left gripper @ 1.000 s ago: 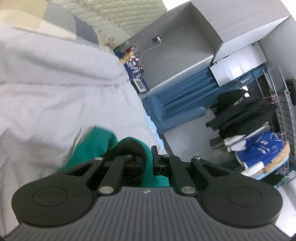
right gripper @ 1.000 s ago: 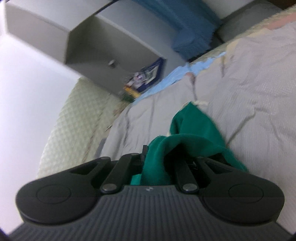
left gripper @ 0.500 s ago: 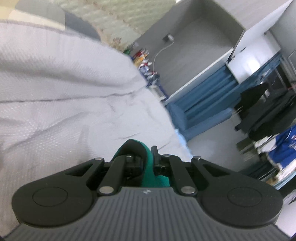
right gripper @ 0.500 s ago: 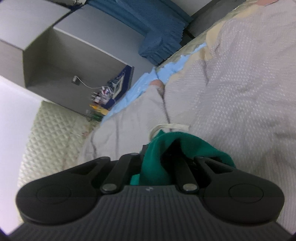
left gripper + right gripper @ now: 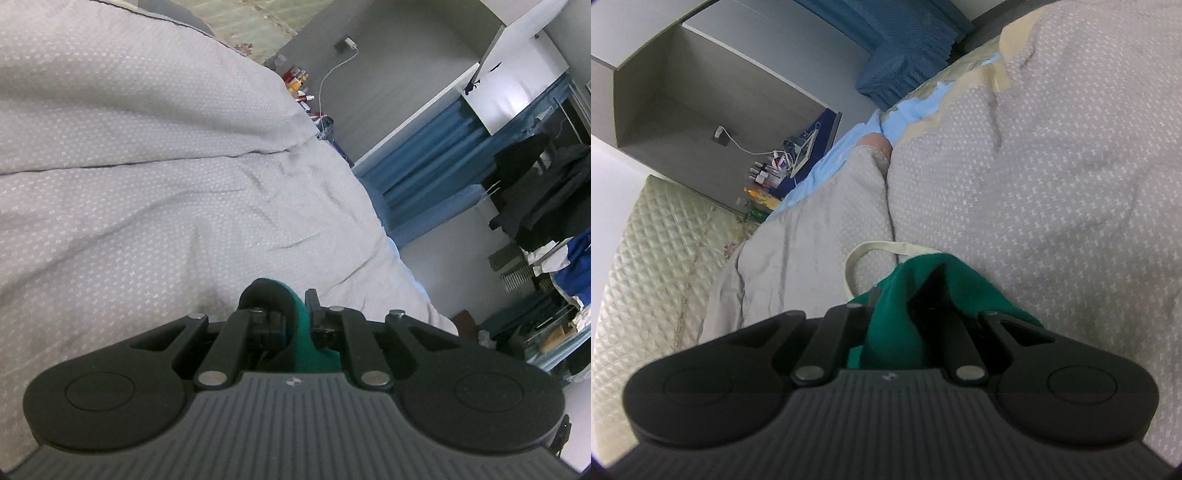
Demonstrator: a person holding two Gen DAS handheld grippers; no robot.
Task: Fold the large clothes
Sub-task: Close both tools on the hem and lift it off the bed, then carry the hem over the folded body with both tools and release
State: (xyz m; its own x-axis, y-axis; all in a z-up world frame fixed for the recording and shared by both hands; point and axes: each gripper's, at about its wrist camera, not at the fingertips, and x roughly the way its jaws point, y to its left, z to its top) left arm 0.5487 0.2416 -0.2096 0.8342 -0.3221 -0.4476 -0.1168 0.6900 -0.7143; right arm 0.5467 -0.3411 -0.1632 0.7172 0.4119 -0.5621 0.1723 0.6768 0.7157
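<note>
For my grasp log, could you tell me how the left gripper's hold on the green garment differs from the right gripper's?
The left gripper shows only a narrow strip of the green garment; the right gripper shows a wide bunched fold. A cream drawstring loops beside the right gripper, none beside the left. Both are shut on the garment above the grey bedspread.

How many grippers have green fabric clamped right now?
2. The left gripper is shut on the green garment above the grey bedspread; the right gripper grips it too. Most of the garment is hidden.

Soft even daylight, faint shadows, strong fisheye bending at edges; slightly soft focus, no glare
</note>
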